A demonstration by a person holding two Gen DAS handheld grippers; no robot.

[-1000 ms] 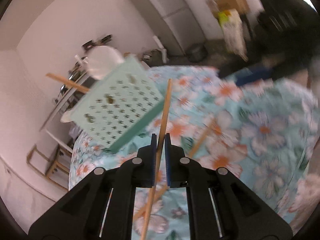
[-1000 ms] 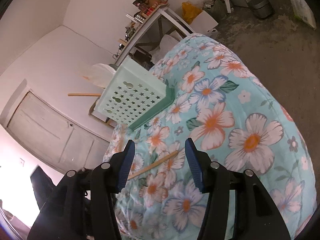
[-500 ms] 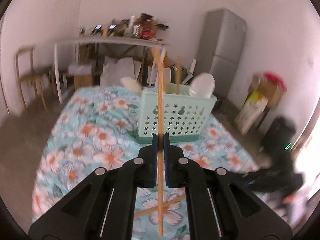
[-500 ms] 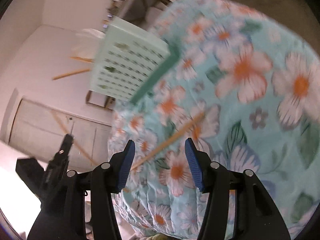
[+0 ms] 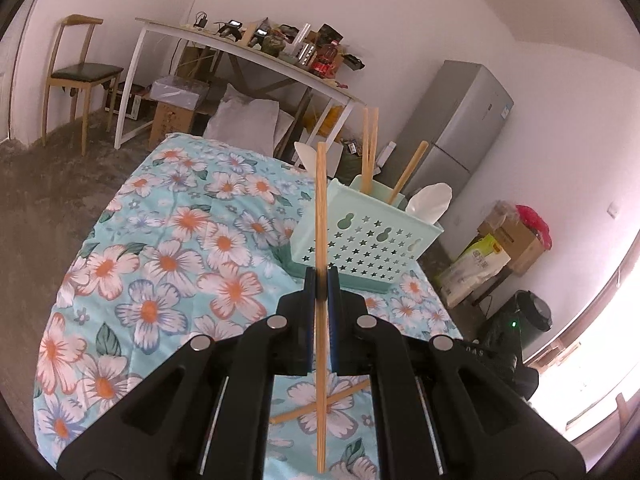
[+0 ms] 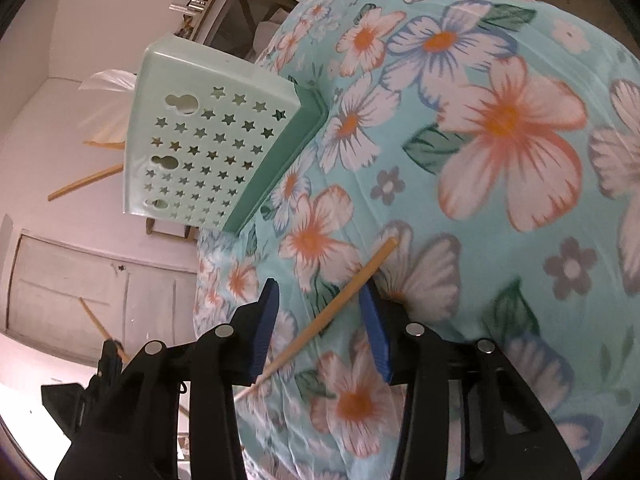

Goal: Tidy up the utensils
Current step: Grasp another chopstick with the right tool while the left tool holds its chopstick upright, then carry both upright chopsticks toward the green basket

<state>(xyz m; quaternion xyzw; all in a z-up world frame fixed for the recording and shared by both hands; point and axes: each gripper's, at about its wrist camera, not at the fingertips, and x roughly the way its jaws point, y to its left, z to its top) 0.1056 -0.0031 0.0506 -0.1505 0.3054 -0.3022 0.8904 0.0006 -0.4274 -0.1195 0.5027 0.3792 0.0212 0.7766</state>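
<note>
On the left, the left gripper (image 5: 321, 280) has its jaws pressed together on a chopstick (image 5: 321, 216), pinching it near the middle so it stands upright above the flowered tablecloth (image 5: 160, 240), in line with the mint-green basket (image 5: 372, 244). That piece is lifted but not yet stowed.

The basket, pierced with star holes, sits on a darker green tray toward the far edge of the table. It already holds a pair of chopsticks (image 5: 370, 148) standing side by side, another chopstick (image 5: 410, 170) leaning to the right, and two white spoons (image 5: 430, 200), one at the back left corner and one at the right end. So much of the sorting looks done.

Further right, the right gripper (image 6: 320, 320) is down over the cloth near the table's near edge. Its jaws are closing around the last loose chopstick (image 6: 352, 280), which lies slantwise on the cloth between the blue pads; the pads do not yet press on it.

By my reading, two pieces remain: the held one to drop into the basket, and this one to pick up and follow.
</note>
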